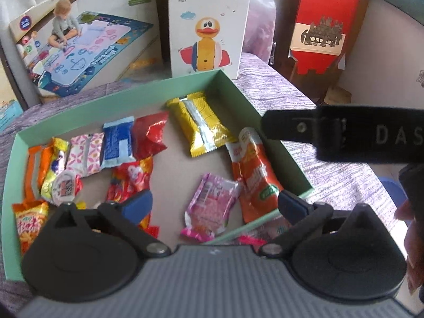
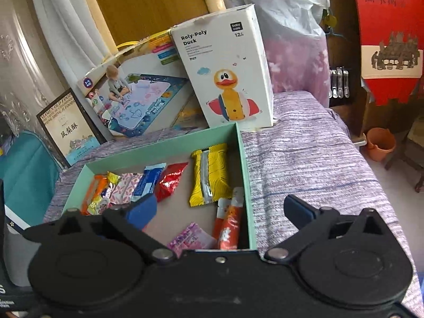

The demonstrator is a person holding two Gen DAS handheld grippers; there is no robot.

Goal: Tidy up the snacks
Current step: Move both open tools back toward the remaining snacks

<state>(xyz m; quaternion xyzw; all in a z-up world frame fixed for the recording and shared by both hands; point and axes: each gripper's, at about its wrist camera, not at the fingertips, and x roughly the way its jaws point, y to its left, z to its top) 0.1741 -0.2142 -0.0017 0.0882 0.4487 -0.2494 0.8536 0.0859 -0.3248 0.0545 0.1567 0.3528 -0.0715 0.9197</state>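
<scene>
Both grippers have their blue-padded fingers spread wide with nothing between them. Left gripper [image 1: 214, 204] hangs over the near part of a shallow mint-green box [image 1: 148, 84] that sits on a purple woven cloth [image 1: 326, 175]. Right gripper [image 2: 220, 209] hangs at the box's near right corner, one finger over the box, the other over the cloth.

Snacks lie loose on the box's brown floor. A yellow packet [image 1: 202, 126] lies near the far right corner. A long orange sachet [image 1: 254, 177] lies along the right wall, a pink packet [image 1: 212, 206] just beside it. A red foil wrapper [image 1: 151, 135], a blue packet [image 1: 118, 143] and a pink patterned packet [image 1: 86, 153] line the far wall, running into a cluster of orange and yellow packs at the left.

Behind the box stand a Roly-Poly Duck carton [image 1: 209, 23] and a drawing-mat carton [image 1: 87, 45].
</scene>
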